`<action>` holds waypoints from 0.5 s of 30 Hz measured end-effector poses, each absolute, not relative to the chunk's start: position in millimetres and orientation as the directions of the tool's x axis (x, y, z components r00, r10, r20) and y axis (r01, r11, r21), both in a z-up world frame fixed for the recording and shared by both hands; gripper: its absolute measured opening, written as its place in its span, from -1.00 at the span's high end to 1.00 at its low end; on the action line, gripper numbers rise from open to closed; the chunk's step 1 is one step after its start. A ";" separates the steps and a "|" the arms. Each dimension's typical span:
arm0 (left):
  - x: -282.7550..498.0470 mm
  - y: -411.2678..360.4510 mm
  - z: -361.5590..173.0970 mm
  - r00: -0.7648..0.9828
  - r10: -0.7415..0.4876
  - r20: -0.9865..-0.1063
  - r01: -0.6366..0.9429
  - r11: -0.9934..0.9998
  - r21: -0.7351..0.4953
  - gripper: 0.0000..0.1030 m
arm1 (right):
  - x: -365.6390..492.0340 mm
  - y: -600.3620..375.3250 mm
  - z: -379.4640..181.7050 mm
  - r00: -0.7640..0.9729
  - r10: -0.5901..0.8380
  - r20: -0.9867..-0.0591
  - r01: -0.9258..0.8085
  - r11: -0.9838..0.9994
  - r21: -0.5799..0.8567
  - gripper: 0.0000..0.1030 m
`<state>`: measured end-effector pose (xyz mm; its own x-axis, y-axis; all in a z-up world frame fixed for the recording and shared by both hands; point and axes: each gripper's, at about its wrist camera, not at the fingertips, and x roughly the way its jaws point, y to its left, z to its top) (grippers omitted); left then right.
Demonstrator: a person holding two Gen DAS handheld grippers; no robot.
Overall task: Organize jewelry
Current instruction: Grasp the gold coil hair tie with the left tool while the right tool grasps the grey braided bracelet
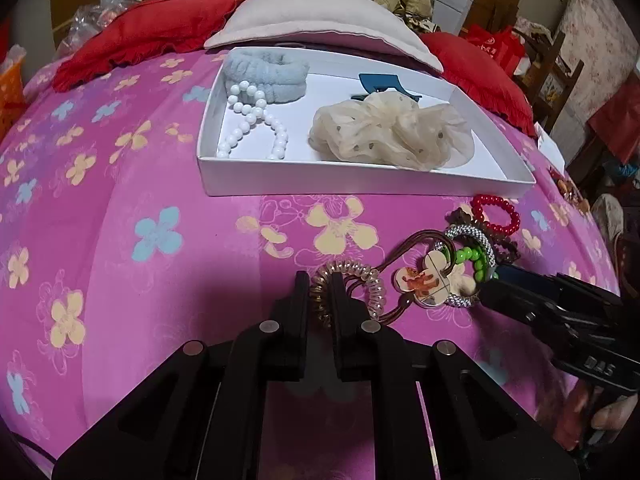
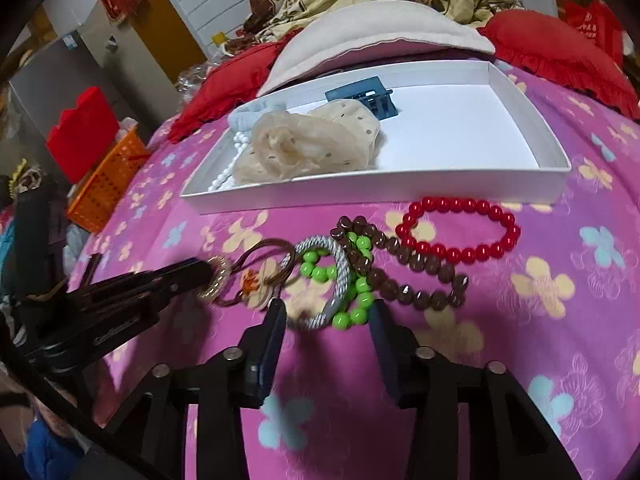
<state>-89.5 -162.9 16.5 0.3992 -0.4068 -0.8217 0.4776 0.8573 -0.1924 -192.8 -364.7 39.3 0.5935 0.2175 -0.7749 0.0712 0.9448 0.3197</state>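
the left gripper (image 1: 320, 280) pinches the rim of a translucent coiled hair tie (image 1: 347, 288) lying on the pink floral bedspread (image 1: 120, 240); the right gripper (image 2: 328, 312) spreads wide around a sparkly silver bangle (image 2: 320, 280) and green beads (image 2: 352, 296)

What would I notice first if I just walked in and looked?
Probably the bright pink flowered bedspread and the white tray on it, holding a cream scrunchie and white pearl beads. In front of the tray lies a tangle of bracelets; the red bead bracelet stands out, at the right end.
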 end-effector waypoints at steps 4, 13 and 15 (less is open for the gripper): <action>-88.7 -157.1 20.1 0.406 -0.412 -0.815 0.457 0.865 -0.209 0.84 | -188.1 -359.5 38.9 0.594 0.187 -0.783 0.075 0.956 0.285 0.68; -92.1 -137.3 41.9 0.447 -0.459 -0.768 0.438 0.861 -0.260 0.84 | -202.1 -348.4 67.5 0.639 0.168 -0.750 0.030 0.970 0.243 0.84; -91.4 -132.4 44.1 0.454 -0.464 -0.761 0.425 0.863 -0.273 0.84 | -206.2 -346.9 76.3 0.656 0.161 -0.737 0.022 0.972 0.232 0.85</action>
